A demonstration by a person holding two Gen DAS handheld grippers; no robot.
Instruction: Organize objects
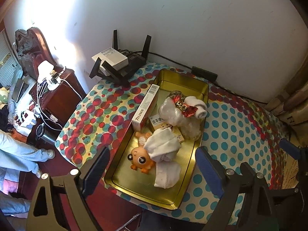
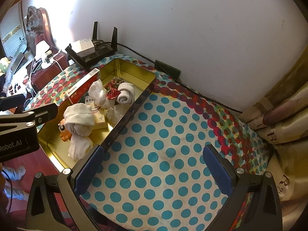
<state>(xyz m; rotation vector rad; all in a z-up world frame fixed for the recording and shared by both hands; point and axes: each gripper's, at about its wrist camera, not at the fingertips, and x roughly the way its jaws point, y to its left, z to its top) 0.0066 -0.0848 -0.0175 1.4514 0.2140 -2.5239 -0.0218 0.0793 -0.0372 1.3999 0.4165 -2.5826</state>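
— What does the left camera show?
— The left gripper (image 1: pixel 152 170), jaws spread and holding nothing, above a gold tin (image 1: pixel 200 144) holding a toy (image 1: pixel 139 158), socks (image 1: pixel 163 147) and a Tylenol box (image 1: pixel 145 107).

— And the right camera?
— The right gripper (image 2: pixel 153 169), released too, over the dotted tablecloth (image 2: pixel 173 134) just beside the tin (image 2: pixel 130 113).

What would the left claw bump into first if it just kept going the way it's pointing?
Probably the white rolled cloth lying in the gold tin tray, partly over the orange toy. The open left claw frames that spot, though depth is hard to judge through this lens.
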